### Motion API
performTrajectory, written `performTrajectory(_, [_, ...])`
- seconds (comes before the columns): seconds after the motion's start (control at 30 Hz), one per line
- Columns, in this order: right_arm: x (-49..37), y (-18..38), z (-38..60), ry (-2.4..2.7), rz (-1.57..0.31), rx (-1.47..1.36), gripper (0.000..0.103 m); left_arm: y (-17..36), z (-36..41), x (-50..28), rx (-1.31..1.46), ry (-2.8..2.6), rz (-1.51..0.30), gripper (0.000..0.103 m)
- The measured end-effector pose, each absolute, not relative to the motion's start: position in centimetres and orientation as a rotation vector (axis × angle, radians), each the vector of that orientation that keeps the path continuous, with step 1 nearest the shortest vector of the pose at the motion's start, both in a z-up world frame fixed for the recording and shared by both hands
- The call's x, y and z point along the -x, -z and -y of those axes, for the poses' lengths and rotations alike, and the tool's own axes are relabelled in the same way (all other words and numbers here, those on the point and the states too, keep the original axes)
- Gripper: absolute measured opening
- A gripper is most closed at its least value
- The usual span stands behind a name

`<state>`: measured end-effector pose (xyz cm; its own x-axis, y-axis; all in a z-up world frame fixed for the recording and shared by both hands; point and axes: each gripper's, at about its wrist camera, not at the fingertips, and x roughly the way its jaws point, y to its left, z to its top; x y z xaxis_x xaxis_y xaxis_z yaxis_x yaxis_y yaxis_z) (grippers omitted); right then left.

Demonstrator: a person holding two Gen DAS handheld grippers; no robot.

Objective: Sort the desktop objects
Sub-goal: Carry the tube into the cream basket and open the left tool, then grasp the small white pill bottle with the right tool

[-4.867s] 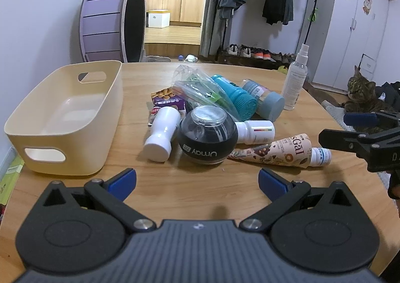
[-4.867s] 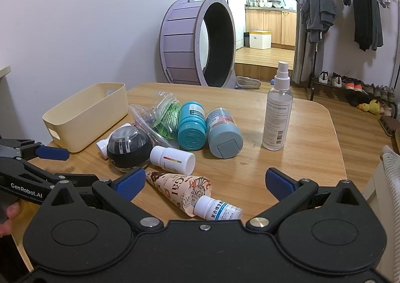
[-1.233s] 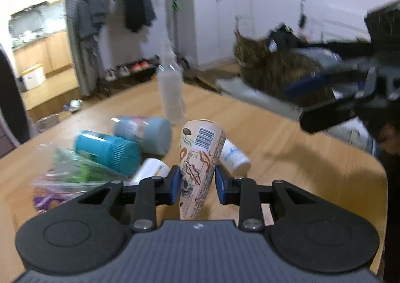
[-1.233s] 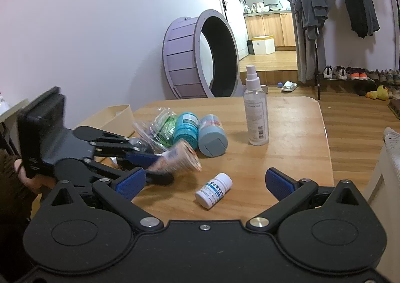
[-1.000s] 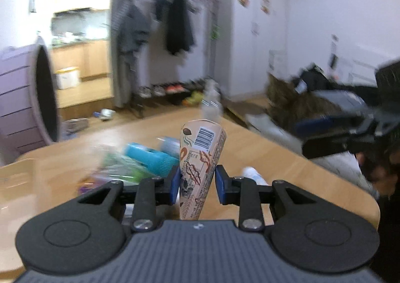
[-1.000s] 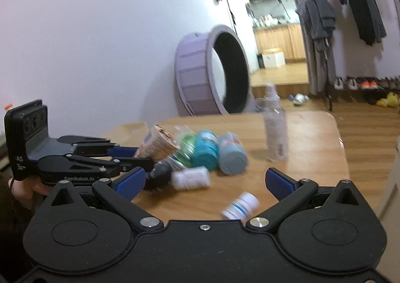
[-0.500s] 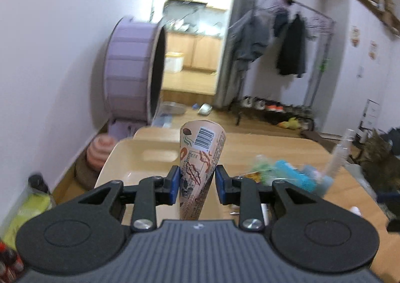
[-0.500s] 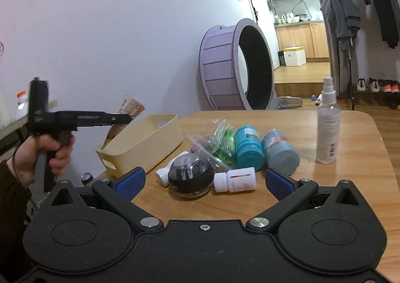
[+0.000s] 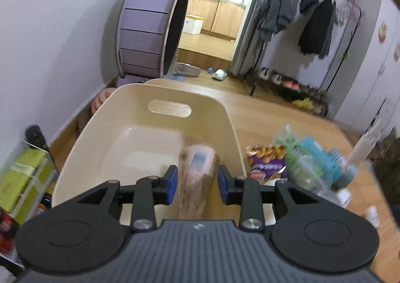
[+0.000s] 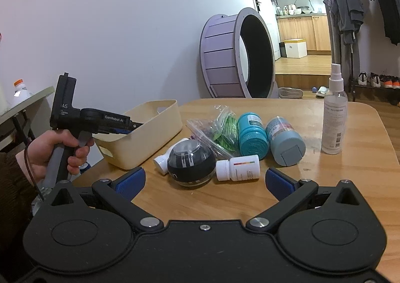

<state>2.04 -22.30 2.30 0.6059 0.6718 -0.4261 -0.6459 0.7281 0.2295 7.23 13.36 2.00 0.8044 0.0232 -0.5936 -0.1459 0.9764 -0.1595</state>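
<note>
Tube sat between the blue pads of the left tool, blurred, over the near end of the cream bin. A gap showed between each pad and the tube, so the jaws looked parted and no longer clamping it, though the blur made that hard to settle. From the right wrist view the left tool reached over the bin's near rim, its tips hidden behind the wall, with a hand on the grip.

The right tool hung wide open above the worktop, holding nothing.

On the worktop beside the bin lay the remaining things in a loose cluster: a black ball with a clear dome, a white bottle on its side just to its right, another white bottle partly behind the ball, a clear bag with green contents, a teal jar and a grey-blue jar lying side by side (caps toward the camera). A spray bottle stood upright, apart to the right. A purple snack pack lay near the bin's right wall.
</note>
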Motion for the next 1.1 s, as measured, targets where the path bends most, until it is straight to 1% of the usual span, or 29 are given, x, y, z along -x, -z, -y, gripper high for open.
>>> performTrajectory(0.07, [-2.0,-2.3,22.3,-0.759,-0.51,-0.05,0.103,-2.2,-13.1,-6.5,0.161,-0.105,-0.61,0.042])
performTrajectory(0.27, [-2.6,-2.5,23.1,-0.704,-0.491,-0.049,0.103,-3.6,-11.4,-3.1,0.08,-0.073,-0.522,0.043])
performTrajectory(0.47, [-3.8,-1.8,24.6,-0.613,-0.522,-0.036,0.103,-4.6,-7.8,-0.6,0.078,0.083,-0.455,0.049])
performTrajectory(0.57, [-4.8,-1.3,25.7,-0.576,-0.551,-0.044,0.103,-4.5,-5.7,0.3,0.084,0.157,-0.44,0.049])
performTrajectory(0.63, [-5.5,-0.9,26.5,-0.557,-0.571,-0.061,0.1,-4.3,-4.3,0.7,0.072,0.203,-0.439,0.05])
performTrajectory(0.83, [-7.3,0.3,28.0,-0.532,-0.638,-0.113,0.082,-2.9,-1.2,1.1,0.036,0.309,-0.447,0.05])
performTrajectory(0.9, [-7.9,0.7,28.2,-0.534,-0.661,-0.128,0.07,-2.4,-0.6,0.9,0.021,0.322,-0.456,0.05])
performTrajectory(0.93, [-8.2,0.9,28.2,-0.537,-0.676,-0.139,0.066,-2.2,-0.2,0.8,0.013,0.328,-0.46,0.05])
performTrajectory(1.0, [-8.8,1.3,28.4,-0.544,-0.704,-0.161,0.051,-1.8,0.1,0.8,0.001,0.332,-0.466,0.05])
performTrajectory(1.03, [-9.1,1.5,28.5,-0.548,-0.719,-0.172,0.046,-1.7,0.1,0.8,-0.002,0.333,-0.467,0.05])
performTrajectory(1.07, [-9.4,1.7,28.5,-0.551,-0.733,-0.183,0.037,-1.6,0.1,0.7,-0.003,0.333,-0.466,0.05])
performTrajectory(1.1, [-9.7,1.9,28.6,-0.554,-0.748,-0.194,0.033,-1.6,0.0,0.8,0.0,0.331,-0.463,0.05])
